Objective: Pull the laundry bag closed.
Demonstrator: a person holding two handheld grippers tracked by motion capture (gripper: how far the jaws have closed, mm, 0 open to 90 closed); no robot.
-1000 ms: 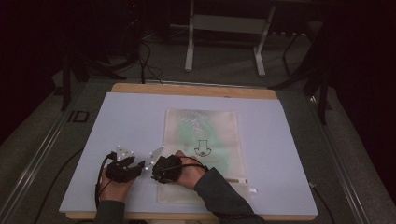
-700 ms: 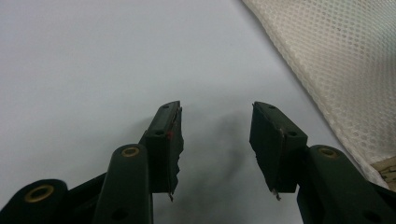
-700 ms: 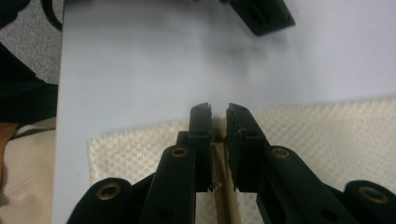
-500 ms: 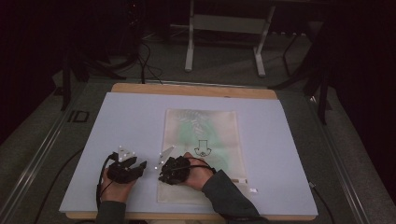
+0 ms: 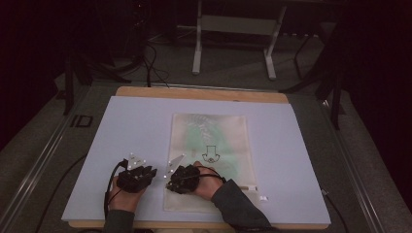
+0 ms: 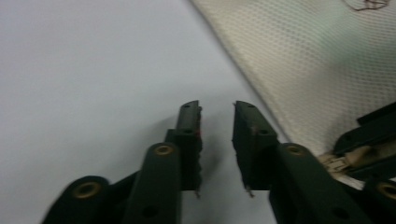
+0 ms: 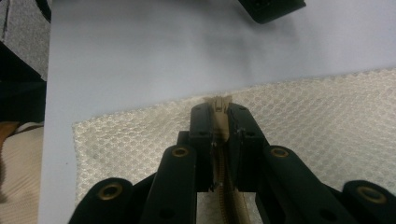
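A cream mesh bag (image 5: 214, 136) with something green inside lies flat on the pale mat. Its zipper (image 7: 218, 100) runs along the near end. My right gripper (image 5: 174, 183) rests on the bag's near left corner and is shut on the zipper, which shows between its jaws (image 7: 218, 112). My left gripper (image 5: 146, 173) hovers over the bare mat just left of the bag's edge (image 6: 317, 60). Its jaws (image 6: 217, 109) have just been closing and stand a narrow gap apart with nothing between them. The right gripper (image 6: 369, 140) shows beside it.
The pale mat (image 5: 136, 121) covers a wooden table whose edge (image 5: 194, 92) shows at the back. A small white scrap (image 5: 263, 198) lies right of the bag's near end. Beyond the table stand a metal frame's legs (image 5: 197, 48) and floor cables (image 5: 150, 68).
My right hand has slid a little to the right and toward the near edge along the bag. The left hand has kept its place.
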